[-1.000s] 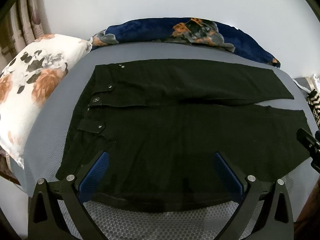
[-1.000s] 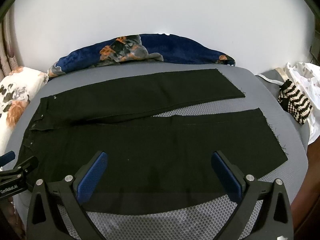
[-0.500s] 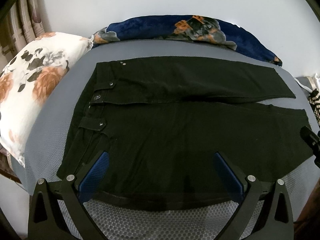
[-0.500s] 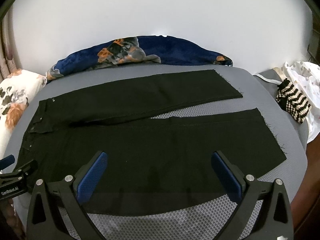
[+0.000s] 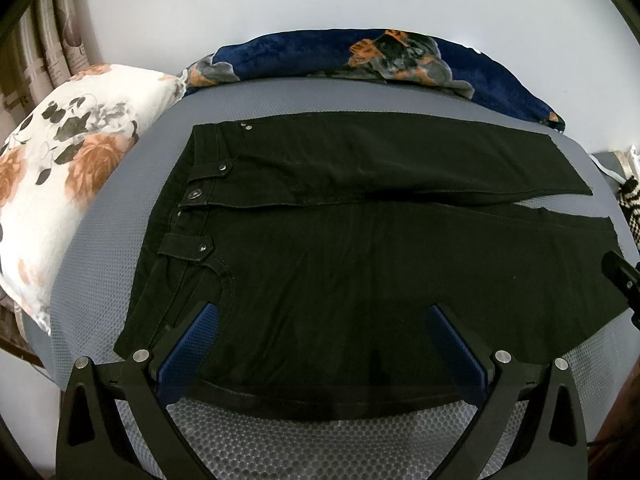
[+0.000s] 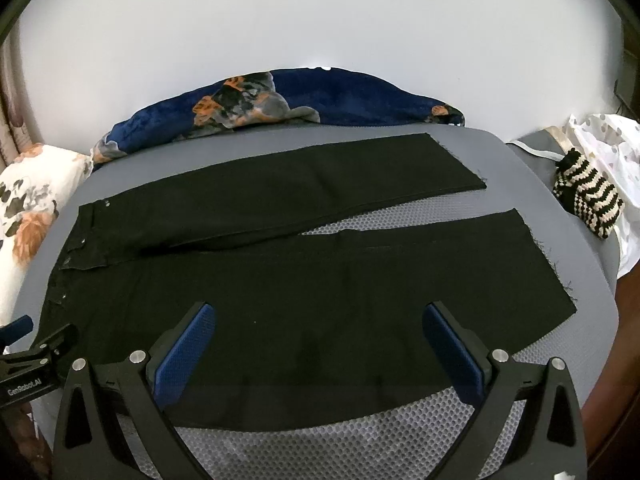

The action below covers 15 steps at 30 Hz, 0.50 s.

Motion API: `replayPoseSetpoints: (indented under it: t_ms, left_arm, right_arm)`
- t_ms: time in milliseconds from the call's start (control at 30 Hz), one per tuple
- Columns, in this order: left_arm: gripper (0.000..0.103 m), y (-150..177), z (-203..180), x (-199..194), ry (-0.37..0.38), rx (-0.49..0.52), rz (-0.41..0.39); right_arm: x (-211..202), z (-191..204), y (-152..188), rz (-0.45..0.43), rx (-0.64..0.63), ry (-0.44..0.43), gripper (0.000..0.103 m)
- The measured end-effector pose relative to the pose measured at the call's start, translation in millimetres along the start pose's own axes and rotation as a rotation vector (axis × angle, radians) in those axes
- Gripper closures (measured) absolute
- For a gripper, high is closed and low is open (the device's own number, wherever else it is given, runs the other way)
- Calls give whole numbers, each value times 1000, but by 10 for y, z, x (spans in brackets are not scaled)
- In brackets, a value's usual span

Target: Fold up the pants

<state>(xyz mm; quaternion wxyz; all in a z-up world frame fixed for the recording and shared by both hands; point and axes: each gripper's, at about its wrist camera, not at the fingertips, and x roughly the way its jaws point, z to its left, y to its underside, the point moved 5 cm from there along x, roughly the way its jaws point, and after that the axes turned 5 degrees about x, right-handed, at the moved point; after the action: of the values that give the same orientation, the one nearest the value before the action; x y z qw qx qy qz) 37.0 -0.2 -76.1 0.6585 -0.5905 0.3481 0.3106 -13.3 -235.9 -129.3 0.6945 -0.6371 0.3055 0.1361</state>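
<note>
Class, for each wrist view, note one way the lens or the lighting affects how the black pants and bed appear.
Left wrist view: fisheye bows the grey bed edge; the black pants are dim, folds barely readable. Right wrist view: the wall is bright and featureless, with a small glare spot above the blue blanket.

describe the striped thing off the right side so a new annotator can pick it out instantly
Start at the grey mesh mat where the black pants lie flat. Go past the leg hems off the mat's right edge: the small black-and-cream striped knit item lies there against white dotted fabric. Nothing else nearby is striped; the pillow and blanket are floral.
</note>
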Motion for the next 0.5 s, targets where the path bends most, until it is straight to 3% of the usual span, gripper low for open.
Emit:
replayPoseSetpoints:
  t_ms: [500]
  left_arm:
    - [0,3,13,-4,1,-3,0]
  right_arm:
    - [18,0,-6,5,-6,25,0]
